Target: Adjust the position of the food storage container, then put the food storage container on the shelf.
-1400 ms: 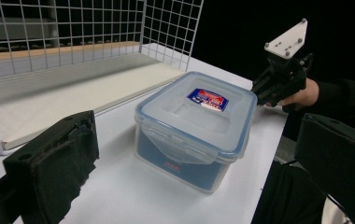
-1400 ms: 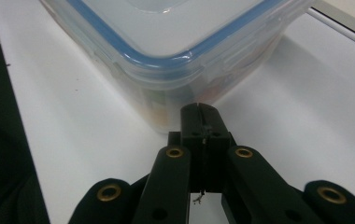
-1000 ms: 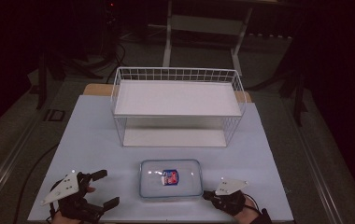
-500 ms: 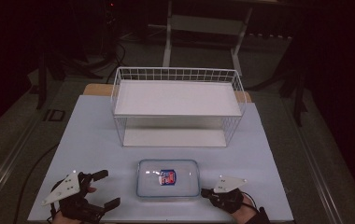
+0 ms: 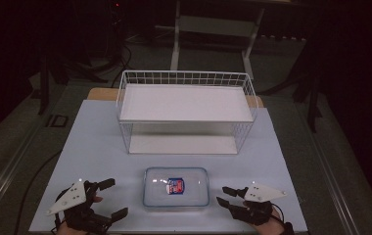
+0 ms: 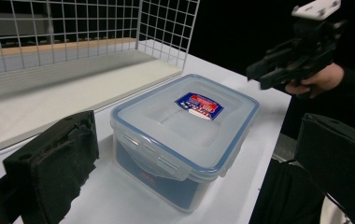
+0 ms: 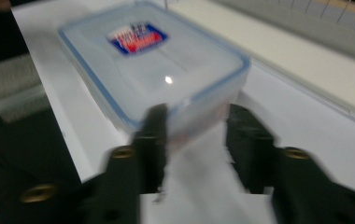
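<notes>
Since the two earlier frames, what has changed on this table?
The right gripper has just opened its jaws, nothing between them, aimed at the clear lidded plastic container. The left gripper, container and white wire shelf rack stayed put.

Setting, seen from above. A pale blue-white bench [image 5: 101,147] stands in a dark room, lit from overhead; everything beyond the bench falls off into shadow. A grey floor [image 5: 12,156] lies on both sides of the bench, with a dark cable [image 5: 37,171] trailing over it to the left. Behind the bench, a light metal frame with a crossbar [image 5: 213,24] stands against the black background. Dark stand legs [image 5: 44,83] rise left of the bench.
</notes>
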The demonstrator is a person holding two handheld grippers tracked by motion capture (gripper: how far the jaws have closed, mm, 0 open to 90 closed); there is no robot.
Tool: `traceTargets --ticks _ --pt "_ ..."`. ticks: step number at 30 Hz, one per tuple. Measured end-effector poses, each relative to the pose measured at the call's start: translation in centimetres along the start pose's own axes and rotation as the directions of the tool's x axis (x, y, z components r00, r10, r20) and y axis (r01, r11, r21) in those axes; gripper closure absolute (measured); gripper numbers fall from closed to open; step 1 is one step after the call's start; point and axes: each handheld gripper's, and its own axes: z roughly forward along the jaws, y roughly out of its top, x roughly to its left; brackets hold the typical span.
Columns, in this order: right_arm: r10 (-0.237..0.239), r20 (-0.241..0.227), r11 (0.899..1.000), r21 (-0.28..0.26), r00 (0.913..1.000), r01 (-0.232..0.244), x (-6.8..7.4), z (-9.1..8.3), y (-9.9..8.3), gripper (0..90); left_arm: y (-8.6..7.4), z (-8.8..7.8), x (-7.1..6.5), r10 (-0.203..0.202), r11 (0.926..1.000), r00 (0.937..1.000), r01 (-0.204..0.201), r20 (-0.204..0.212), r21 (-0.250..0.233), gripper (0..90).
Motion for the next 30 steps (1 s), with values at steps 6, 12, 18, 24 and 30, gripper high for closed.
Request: traceTargets --ticks 6,12,18,24,30 --pt "0.03 -0.029 0.998 -0.053 0.9991 -0.032 0.0 -0.3 0.9 11.4 0.4 0.4 0.3 -0.033 0.9989 0.9991 0.034 -0.028 0.033 0.0" --pt "0.028 0.078 0.999 -0.043 0.9966 -0.025 0.1 -0.3 1.1 15.8 1.1 1.4 0.5 -0.082 0.9891 0.9953 0.087 -0.052 0.118 0.0" --pt "0.022 0.068 0.998 -0.055 0.9975 -0.018 0.2 -0.6 1.6 17.1 2.3 2.7 0.4 -0.118 0.9799 0.9924 0.122 -0.036 0.158 0.0" --pt "0.035 0.099 0.997 -0.069 0.9945 -0.028 0.7 -1.2 2.5 17.0 3.4 3.3 0.5 -0.188 0.9713 0.982 0.185 0.011 0.15 0.0" --pt "0.098 0.09 0.993 -0.079 0.991 -0.091 0.9 -1.5 3.4 13.4 4.3 4.5 1.1 -0.243 0.951 0.97 0.234 0.017 0.202 0.0"
